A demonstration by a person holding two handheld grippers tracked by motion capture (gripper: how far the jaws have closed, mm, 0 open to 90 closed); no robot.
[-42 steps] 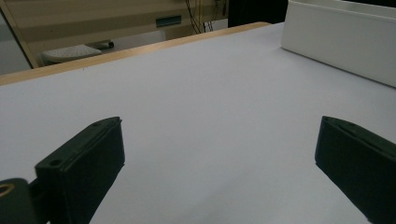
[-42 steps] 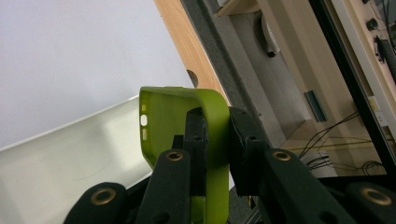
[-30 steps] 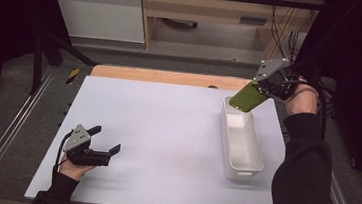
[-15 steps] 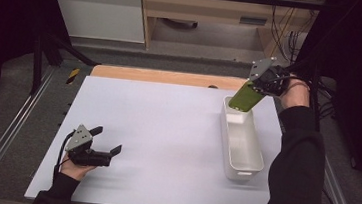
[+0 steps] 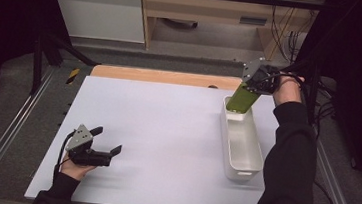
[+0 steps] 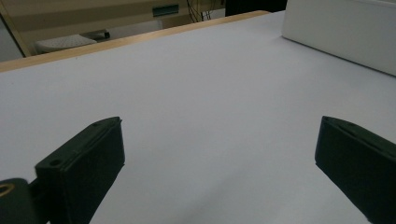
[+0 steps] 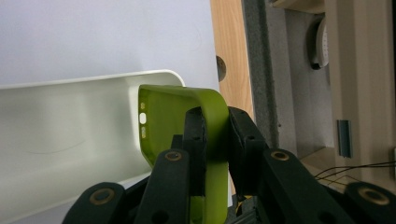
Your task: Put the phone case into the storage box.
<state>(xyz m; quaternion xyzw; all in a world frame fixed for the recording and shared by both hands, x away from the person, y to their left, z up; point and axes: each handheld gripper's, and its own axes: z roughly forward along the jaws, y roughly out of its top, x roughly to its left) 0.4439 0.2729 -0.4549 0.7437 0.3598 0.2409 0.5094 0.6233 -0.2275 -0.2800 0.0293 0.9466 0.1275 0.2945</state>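
Observation:
My right gripper (image 5: pixel 252 86) (image 7: pixel 215 123) is shut on a green phone case (image 5: pixel 242 100) (image 7: pixel 170 119), pinching one of its side walls. The case hangs tilted over the far end of a long white bin (image 5: pixel 243 144) (image 7: pixel 60 135) at the table's right, its lower end at the bin's far rim. My left gripper (image 5: pixel 109 142) (image 6: pixel 219 158) rests open near the table's front left corner, held in a hand, with nothing between its jaws but bare white tabletop.
The white tabletop (image 5: pixel 156 130) has a wooden strip (image 5: pixel 166 76) along its far edge. Metal rails (image 5: pixel 10 131) run down both sides. Beyond the table stand a white cabinet (image 5: pixel 97 8) and a wooden shelf unit (image 5: pixel 212 14). The bin's side wall (image 6: pixel 341 32) rises at the upper right of the left gripper view.
My right gripper has carried the green case leftward and down, from beyond the bin's far right corner to over the bin's far end. The left gripper has stayed put.

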